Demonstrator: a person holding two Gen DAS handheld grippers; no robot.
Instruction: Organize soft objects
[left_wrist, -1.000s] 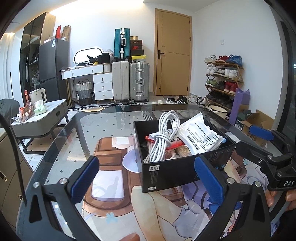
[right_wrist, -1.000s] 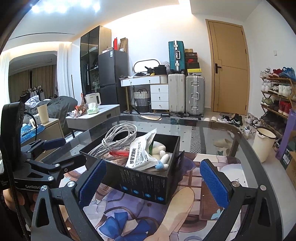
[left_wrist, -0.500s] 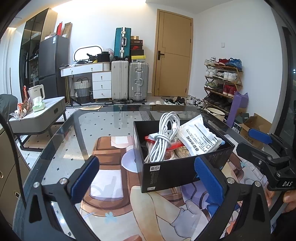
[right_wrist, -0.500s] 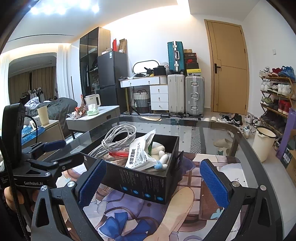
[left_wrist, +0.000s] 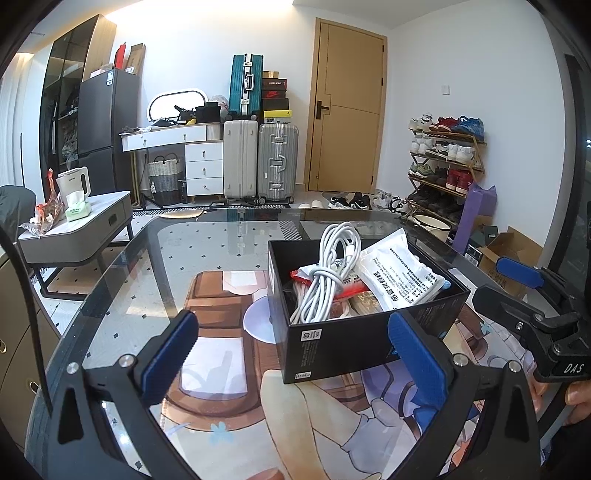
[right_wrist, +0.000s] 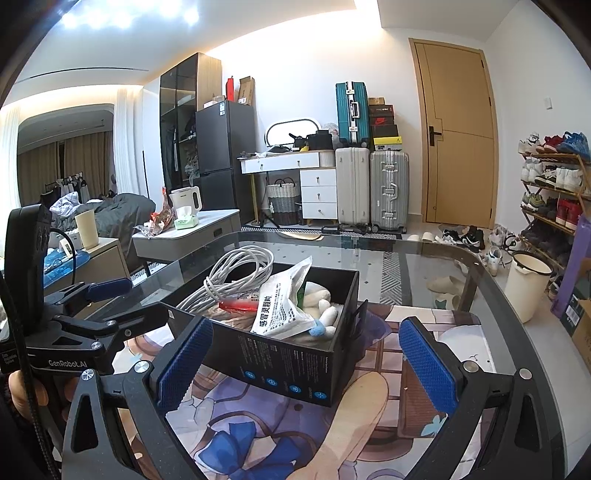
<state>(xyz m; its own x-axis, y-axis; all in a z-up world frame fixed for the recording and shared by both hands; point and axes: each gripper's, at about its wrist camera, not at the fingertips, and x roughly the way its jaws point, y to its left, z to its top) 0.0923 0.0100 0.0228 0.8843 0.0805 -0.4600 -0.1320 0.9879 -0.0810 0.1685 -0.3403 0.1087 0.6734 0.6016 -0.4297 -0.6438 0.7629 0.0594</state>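
A black box (left_wrist: 343, 343) stands on the glass table, on a printed mat. In it lie a coiled white cable (left_wrist: 330, 273), a white printed pouch (left_wrist: 400, 278), a red-edged packet (left_wrist: 347, 290) and a white plush toy (right_wrist: 321, 306). The box (right_wrist: 288, 373), cable (right_wrist: 236, 273) and pouch (right_wrist: 280, 306) also show in the right wrist view. My left gripper (left_wrist: 291, 358) is open and empty, just in front of the box. My right gripper (right_wrist: 304, 363) is open and empty, at the box's near side.
The glass table (left_wrist: 147, 280) has a rounded dark rim. The printed mat (left_wrist: 221, 376) covers its near part. A grey side table with a kettle (left_wrist: 74, 184) stands left. Suitcases (left_wrist: 258, 158), a door and a shoe rack (left_wrist: 443, 162) are at the back.
Both grippers have drifted slightly, staying open by the box. Nothing was taken hold of or let go.
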